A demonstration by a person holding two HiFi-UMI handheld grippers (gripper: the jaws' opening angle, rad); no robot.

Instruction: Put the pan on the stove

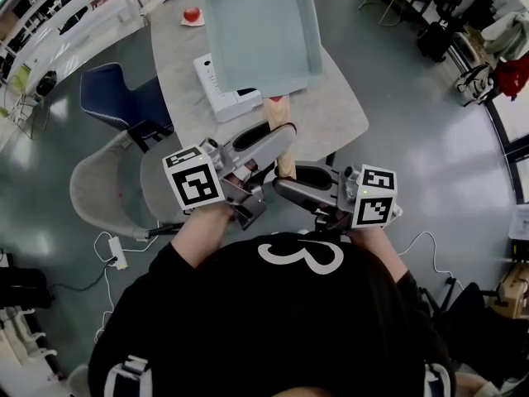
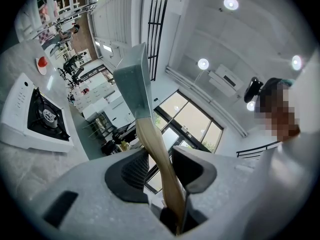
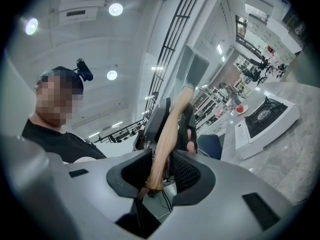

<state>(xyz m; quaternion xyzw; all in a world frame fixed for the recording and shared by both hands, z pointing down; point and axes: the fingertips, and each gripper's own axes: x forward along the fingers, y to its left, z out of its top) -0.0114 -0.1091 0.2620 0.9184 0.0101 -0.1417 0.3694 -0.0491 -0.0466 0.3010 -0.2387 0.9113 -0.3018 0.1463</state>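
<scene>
A square grey-blue pan point(image 1: 258, 31) with a wooden handle point(image 1: 281, 131) hangs in the air above the table, close under the head camera. Both grippers grip the handle. My left gripper point(image 1: 269, 143) is shut on it further up. My right gripper point(image 1: 302, 184) is shut on its near end. The white single-burner stove point(image 1: 219, 89) stands on the table, partly hidden behind the pan. In the left gripper view the handle point(image 2: 160, 159) runs between the jaws of my left gripper point(image 2: 162, 159), up to the pan point(image 2: 132, 79), with the stove point(image 2: 40, 116) at left. In the right gripper view my right gripper point(image 3: 162, 166) clamps the handle's tip point(image 3: 167, 144), and the stove point(image 3: 265, 116) lies at right.
The pale speckled table point(image 1: 339, 114) carries a red apple on a small plate point(image 1: 192, 15) behind the stove. A blue chair point(image 1: 124, 98) and a grey chair point(image 1: 107, 188) stand at the table's left. A power strip point(image 1: 116, 251) with cables lies on the floor.
</scene>
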